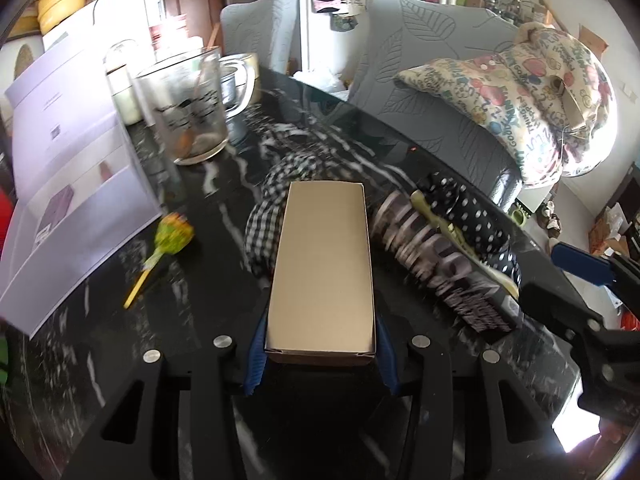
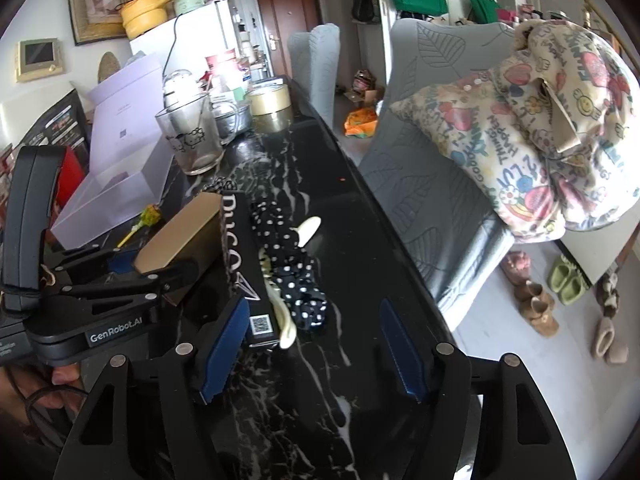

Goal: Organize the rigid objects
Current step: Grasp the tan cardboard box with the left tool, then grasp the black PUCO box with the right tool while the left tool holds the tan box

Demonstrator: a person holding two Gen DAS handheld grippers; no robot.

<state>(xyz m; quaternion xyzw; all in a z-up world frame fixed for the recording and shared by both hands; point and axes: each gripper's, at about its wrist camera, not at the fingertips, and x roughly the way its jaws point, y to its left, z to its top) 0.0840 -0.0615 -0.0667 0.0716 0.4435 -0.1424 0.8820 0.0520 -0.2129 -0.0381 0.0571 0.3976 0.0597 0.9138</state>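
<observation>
my left tongs [image 1: 320, 356] squeeze the near end of the tan box [image 1: 322, 268] so i can move it. it sits on the dark surface [image 1: 200, 280]. my right tongs [image 2: 316, 344] are open, holding nothing, near the black box [image 2: 248, 264].

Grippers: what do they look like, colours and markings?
Both are matte black with blue ribbed finger pads and round silver screw heads. The left gripper carries white "GenRobot.AI" lettering on its side, and a thin dark cord hangs beneath it.
</observation>
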